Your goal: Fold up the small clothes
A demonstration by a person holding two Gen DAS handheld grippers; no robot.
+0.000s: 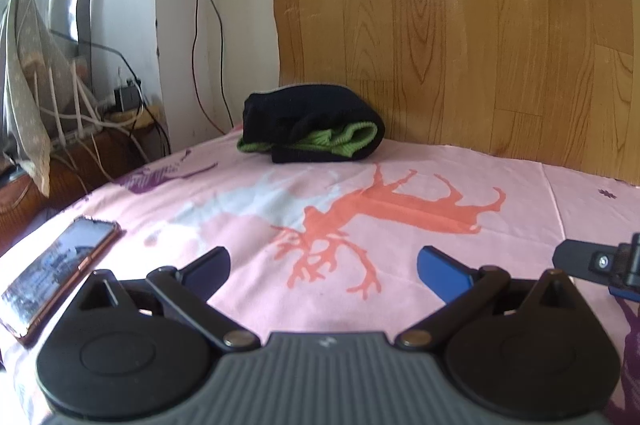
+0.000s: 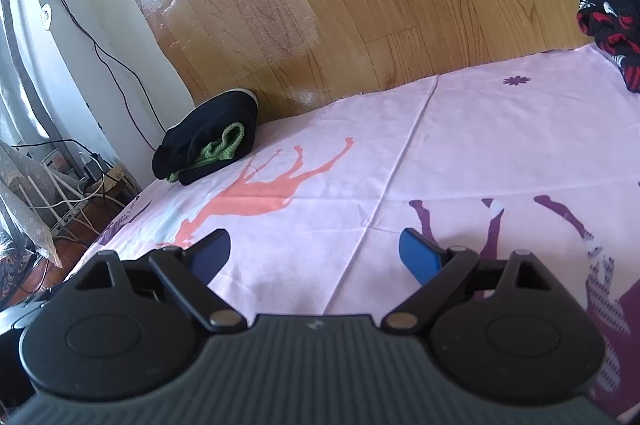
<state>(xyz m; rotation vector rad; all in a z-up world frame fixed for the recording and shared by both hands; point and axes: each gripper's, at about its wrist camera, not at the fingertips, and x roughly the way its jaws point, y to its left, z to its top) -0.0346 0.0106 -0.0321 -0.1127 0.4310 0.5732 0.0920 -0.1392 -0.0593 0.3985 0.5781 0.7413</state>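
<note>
Both grippers, left gripper (image 1: 323,263) and right gripper (image 2: 315,251), hover with jaws wide, empty; the black-and-green folded garment (image 1: 310,123) lies well ahead at the bed's far edge, nearer the left.

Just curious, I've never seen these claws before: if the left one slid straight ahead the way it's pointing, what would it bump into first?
Probably the black-and-green folded garment near the wood-grain panel. The left gripper is open over the pink sheet, with only bare sheet between; depth is hard to judge.
</note>
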